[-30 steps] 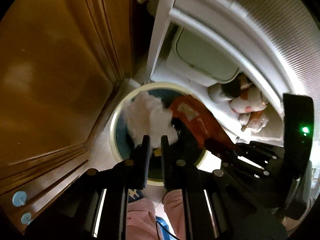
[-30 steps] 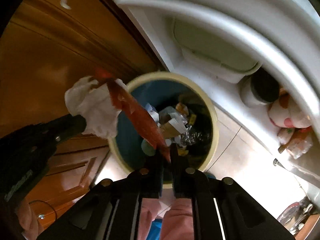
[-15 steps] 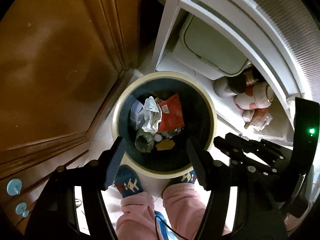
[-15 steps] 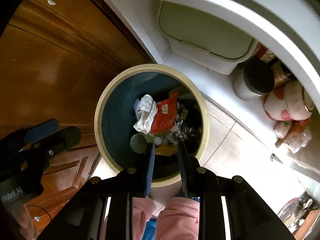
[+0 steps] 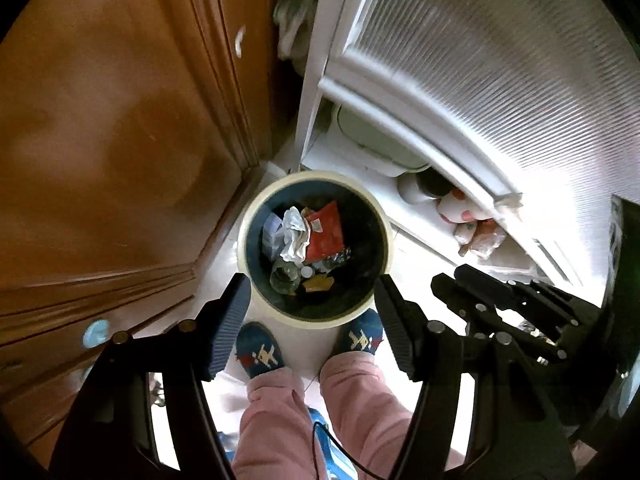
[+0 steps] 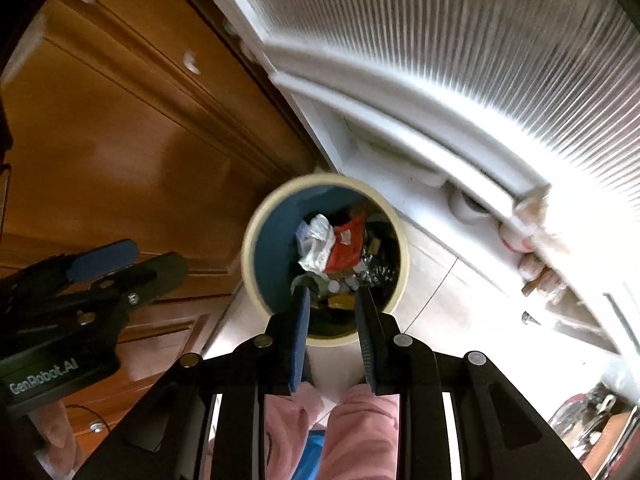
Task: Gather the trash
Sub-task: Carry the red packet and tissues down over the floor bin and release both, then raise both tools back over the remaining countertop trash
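Observation:
A round bin with a cream rim (image 5: 241, 248) (image 6: 248, 264) stands on the floor straight below both grippers. Inside it, on top of other rubbish, lie a crumpled white tissue (image 5: 294, 236) (image 6: 316, 244) and a red wrapper (image 5: 326, 232) (image 6: 346, 246). My left gripper (image 5: 311, 284) (image 6: 156, 260) hangs high above the bin, wide open and holding nothing. Beside it, my right gripper (image 6: 332, 294) (image 5: 448, 276) points down at the bin with a narrow empty gap between its blue pads.
Brown wooden cabinet doors (image 5: 120, 140) fill the left. A white ribbed door (image 5: 500, 80) curves along the right, with jars and packets (image 5: 476, 232) at its foot. The person's blue slippers (image 5: 260, 350) and pink trouser legs stand just in front of the bin.
The left gripper let go of the white tissue and the right let go of the red wrapper; both pieces now lie in the bin. Both grippers opened and rose well above it.

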A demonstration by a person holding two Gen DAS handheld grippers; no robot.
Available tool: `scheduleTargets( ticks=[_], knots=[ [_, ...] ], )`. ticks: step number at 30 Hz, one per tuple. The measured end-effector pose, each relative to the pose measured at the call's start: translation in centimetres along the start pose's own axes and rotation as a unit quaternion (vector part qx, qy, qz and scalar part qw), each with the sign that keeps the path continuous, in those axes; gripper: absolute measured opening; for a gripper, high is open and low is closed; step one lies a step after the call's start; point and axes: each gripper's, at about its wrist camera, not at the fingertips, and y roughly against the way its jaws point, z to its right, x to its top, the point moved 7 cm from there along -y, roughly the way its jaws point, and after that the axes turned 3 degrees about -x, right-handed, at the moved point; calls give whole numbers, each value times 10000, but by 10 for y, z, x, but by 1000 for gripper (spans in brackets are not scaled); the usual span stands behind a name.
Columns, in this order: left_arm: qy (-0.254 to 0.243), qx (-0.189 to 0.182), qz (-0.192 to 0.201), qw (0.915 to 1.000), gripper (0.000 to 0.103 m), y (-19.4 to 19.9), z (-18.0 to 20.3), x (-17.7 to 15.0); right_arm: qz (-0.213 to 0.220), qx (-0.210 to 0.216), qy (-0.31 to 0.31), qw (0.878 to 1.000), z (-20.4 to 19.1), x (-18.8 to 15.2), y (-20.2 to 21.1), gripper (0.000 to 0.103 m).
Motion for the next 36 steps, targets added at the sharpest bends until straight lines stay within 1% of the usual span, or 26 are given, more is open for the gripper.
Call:
scheduleTargets(
  ticks=[3, 10, 11, 15, 18, 19, 20, 22, 23, 25, 28, 34, 36],
  knots=[
    [-40, 3, 75, 10000, 61, 32, 9, 5, 122, 34, 85, 9999, -10, 5, 41, 23],
    [-152, -59, 318, 9994, 61, 123, 30, 14, 445, 86, 457, 9979, -35, 15, 137, 23],
    [-181, -45, 361, 9992, 61, 136, 33, 15, 513, 108, 529, 9972, -38, 17, 156, 23],
    [-327, 17, 479, 9983, 61, 182, 45, 18, 704, 157, 745, 9946, -46, 20, 207, 23],
    [-417, 81, 522, 9977, 61, 207, 55, 19, 868, 180, 931, 9917, -51, 21, 246, 23],
    [-457, 103, 562, 9973, 61, 217, 58, 20, 908, 172, 975, 9909, -52, 22, 254, 24],
    [-502, 117, 620, 9967, 61, 229, 61, 22, 994, 143, 1060, 9893, -54, 23, 269, 24],
    [-558, 147, 711, 9958, 61, 245, 67, 24, 1119, 122, 1154, 9869, -56, 24, 285, 30],
    [-581, 173, 754, 9953, 61, 253, 71, 26, 1192, 109, 1198, 9856, -56, 25, 296, 31],
    [-648, 232, 857, 9939, 61, 273, 77, 31, 1342, 97, 1252, 9830, -57, 27, 316, 34],
    [-704, 272, 989, 9922, 61, 296, 84, 37, 1556, 109, 1340, 9786, -58, 30, 348, 35],
    [-1002, 586, 1410, 9832, 61, 354, 102, 55, 1968, 259, 1433, 9696, -47, 45, 411, 35],
    [-1063, 637, 1531, 9804, 61, 371, 108, 64, 2105, 308, 1440, 9664, -42, 50, 433, 35]
  ],
)
